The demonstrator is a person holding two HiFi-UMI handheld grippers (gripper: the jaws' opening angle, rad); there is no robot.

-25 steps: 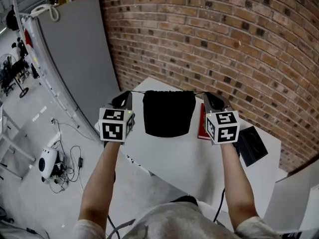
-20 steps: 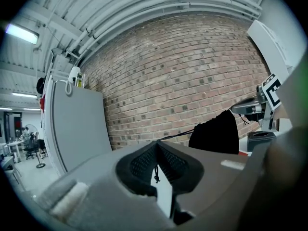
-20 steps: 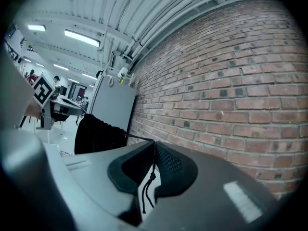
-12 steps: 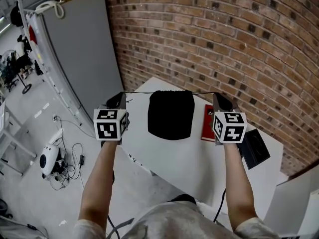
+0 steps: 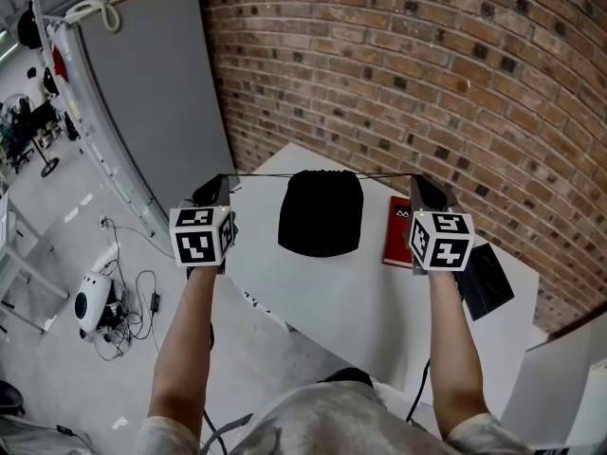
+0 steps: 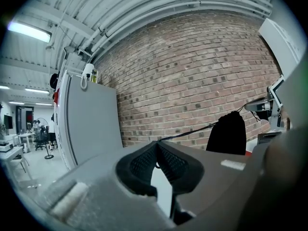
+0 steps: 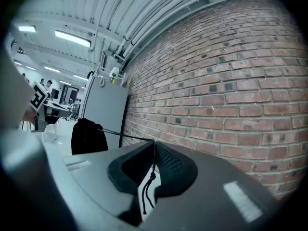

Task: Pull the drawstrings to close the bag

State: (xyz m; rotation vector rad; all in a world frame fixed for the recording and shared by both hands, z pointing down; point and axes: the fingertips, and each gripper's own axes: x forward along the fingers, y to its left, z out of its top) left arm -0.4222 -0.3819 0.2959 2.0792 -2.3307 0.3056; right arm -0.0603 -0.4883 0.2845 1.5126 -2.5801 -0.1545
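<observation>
Black bag (mouth cinched) between left gripper and right gripper, fingers tight on taut drawstrings.

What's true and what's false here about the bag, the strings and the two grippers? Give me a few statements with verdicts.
The left gripper is open and empty: false, it is shut on the left drawstring.
The right gripper is shut on the right drawstring: true.
The black bag is between both grippers: true.
The red book lies left of the bag: false, it lies to the right of it, on the white table.
</observation>
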